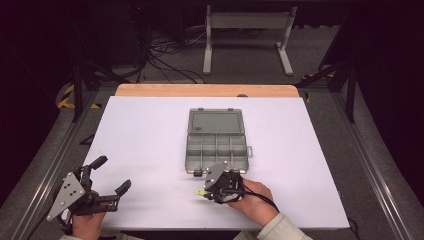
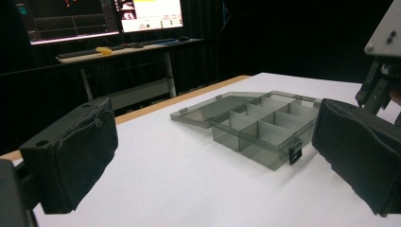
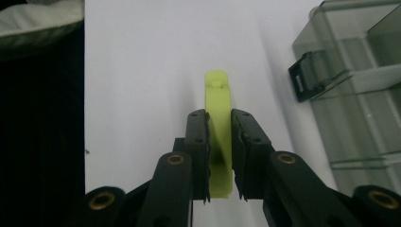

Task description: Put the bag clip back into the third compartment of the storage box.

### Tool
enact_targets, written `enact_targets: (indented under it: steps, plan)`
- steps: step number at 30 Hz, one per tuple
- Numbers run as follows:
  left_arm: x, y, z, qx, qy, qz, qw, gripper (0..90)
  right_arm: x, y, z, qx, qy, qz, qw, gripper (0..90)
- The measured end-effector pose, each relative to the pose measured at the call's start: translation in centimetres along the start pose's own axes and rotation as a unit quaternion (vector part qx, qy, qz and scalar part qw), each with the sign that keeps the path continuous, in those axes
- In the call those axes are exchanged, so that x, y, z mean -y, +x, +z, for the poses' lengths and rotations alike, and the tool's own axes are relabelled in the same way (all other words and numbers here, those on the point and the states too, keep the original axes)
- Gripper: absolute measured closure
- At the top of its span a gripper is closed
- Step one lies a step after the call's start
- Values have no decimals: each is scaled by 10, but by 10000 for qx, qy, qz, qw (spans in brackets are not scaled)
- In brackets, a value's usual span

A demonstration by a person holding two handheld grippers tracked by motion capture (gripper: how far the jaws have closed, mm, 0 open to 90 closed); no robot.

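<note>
Yellow-green piece gripped, box still waiting

The right gripper [image 3: 220, 156] pinches a yellow-green plastic piece [image 3: 218, 109] just before the open compartment box [image 1: 217, 145]; no compartment visibly filled yet. Left of the box, the left gripper [image 1: 111, 175] idles wide open, empty.

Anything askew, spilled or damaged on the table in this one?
Nothing stands out. The compartment box sits square on the white table, lid open flat, dividers intact, no contents spilled. The right gripper is clamped on a yellow-green plastic piece beside the box; the left gripper is open.
</note>
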State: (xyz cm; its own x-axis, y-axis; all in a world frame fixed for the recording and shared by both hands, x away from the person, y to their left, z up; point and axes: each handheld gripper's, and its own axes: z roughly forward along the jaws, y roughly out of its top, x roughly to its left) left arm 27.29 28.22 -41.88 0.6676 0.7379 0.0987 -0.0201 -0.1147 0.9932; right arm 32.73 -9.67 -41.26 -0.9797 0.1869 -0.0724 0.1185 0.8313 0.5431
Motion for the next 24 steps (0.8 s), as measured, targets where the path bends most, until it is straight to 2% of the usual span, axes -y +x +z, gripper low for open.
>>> enact_targets:
  steps: [4,8,10,14,20,24]
  plan:
    - [0,0,0,-3,-13,3,10000,18,-5,-2,-10,37,-167,-3,9999,780]
    - [0,0,0,-11,3,-1,10000,17,-9,-4,-18,53,-222,-6,9997,780]
    - [0,0,0,-16,-9,6,10000,18,-13,-7,-26,116,-347,25,9993,780]
    - [0,0,0,-9,-9,-2,10000,17,-13,-9,-31,160,-398,38,9991,780]
    - [0,0,0,-3,-11,3,10000,17,-13,-15,-38,293,-550,213,9978,779]
    - [0,0,0,-7,-6,1,10000,17,-16,-18,-43,310,-592,179,9976,779]
